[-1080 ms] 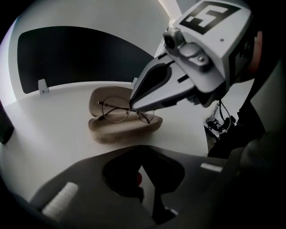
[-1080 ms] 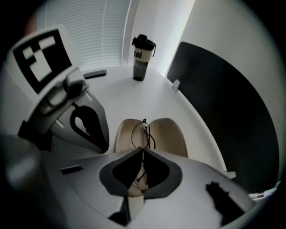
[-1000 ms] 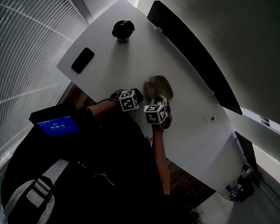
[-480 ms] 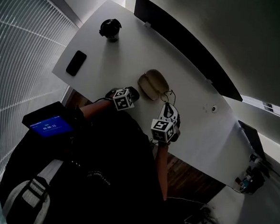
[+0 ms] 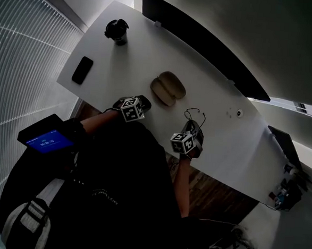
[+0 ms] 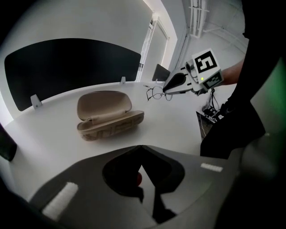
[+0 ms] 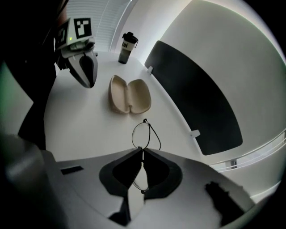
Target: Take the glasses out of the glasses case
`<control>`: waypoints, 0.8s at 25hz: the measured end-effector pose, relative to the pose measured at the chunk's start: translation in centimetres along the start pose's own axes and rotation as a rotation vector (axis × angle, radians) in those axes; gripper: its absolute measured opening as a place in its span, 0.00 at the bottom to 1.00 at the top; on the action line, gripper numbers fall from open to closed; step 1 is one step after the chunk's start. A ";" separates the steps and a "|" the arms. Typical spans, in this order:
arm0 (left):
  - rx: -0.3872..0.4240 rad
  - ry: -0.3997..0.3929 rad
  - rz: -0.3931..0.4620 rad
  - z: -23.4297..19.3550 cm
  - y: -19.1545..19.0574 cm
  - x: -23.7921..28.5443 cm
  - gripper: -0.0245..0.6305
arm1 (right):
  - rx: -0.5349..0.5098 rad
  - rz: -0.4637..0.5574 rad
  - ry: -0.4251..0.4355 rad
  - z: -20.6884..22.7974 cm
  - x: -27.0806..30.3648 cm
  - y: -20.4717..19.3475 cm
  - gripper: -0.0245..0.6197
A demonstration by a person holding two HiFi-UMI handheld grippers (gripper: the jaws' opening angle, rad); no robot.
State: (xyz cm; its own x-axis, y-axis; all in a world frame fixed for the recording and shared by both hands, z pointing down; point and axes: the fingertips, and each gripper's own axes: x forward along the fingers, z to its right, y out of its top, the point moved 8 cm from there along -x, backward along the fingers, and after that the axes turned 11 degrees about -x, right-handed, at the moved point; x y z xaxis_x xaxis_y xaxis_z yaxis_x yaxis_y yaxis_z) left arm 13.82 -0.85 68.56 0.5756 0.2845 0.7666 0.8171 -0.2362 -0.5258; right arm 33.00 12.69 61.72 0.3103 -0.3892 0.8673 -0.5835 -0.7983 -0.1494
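Observation:
The beige glasses case (image 5: 168, 88) lies open on the white table (image 5: 226, 147), its two halves spread and nothing inside (image 7: 130, 95). My right gripper (image 5: 195, 128) hangs over the table to the right of the case, shut on the thin wire-rimmed glasses (image 7: 145, 133). The glasses stick out past the jaw tips, clear of the case (image 6: 157, 93). My left gripper (image 5: 143, 102) sits at the near left of the case (image 6: 109, 116), a short way off, shut with nothing in it. In the left gripper view the right gripper (image 6: 166, 89) shows with the glasses at its tip.
A black flask (image 5: 116, 30) and a black phone (image 5: 82, 70) lie at the table's far left. A long dark panel (image 5: 204, 50) runs along the far edge. A small round socket (image 5: 239, 113) sits right of the glasses. The table's near edge runs just below both grippers.
My right gripper has carried the glasses out of the case and off to the right. The left gripper has drawn back a little from the case, which stays open.

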 end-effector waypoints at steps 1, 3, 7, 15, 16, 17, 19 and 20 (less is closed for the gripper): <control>0.001 0.004 -0.004 0.5 0.2 -0.1 0.05 | 0.002 -0.017 0.022 -0.3 0.0 -0.5 0.07; 0.005 0.009 -0.011 1.4 0.4 -0.2 0.05 | -0.006 -0.038 0.050 -1.1 0.4 -1.4 0.07; 0.005 0.016 -0.029 1.0 -0.9 -0.3 0.05 | -0.014 -0.060 0.081 -3.3 2.1 -1.0 0.07; -0.029 0.021 -0.017 2.0 -1.0 -0.1 0.05 | -0.025 -0.043 0.056 -4.0 3.1 -1.3 0.07; -0.032 0.018 -0.013 2.2 -0.9 -0.1 0.05 | -0.009 -0.038 0.061 -3.6 2.5 -1.0 0.09; -0.034 0.016 -0.007 2.2 -0.9 -0.2 0.05 | 0.014 -0.025 0.068 -3.1 2.0 -0.7 0.13; -0.044 0.013 0.015 2.2 -0.6 0.0 0.05 | 0.092 0.024 0.093 -2.2 1.0 -0.3 0.21; -0.052 0.009 0.032 2.2 -0.3 0.2 0.05 | 0.137 0.056 0.098 -1.7 0.5 -0.5 0.22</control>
State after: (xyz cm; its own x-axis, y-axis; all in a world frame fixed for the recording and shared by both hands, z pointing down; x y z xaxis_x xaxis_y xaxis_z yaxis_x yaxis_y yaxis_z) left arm 13.74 1.34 68.02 0.6008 0.2674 0.7534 0.7955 -0.2932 -0.5303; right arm 32.18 13.63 62.99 0.2022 -0.3933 0.8969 -0.4879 -0.8346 -0.2560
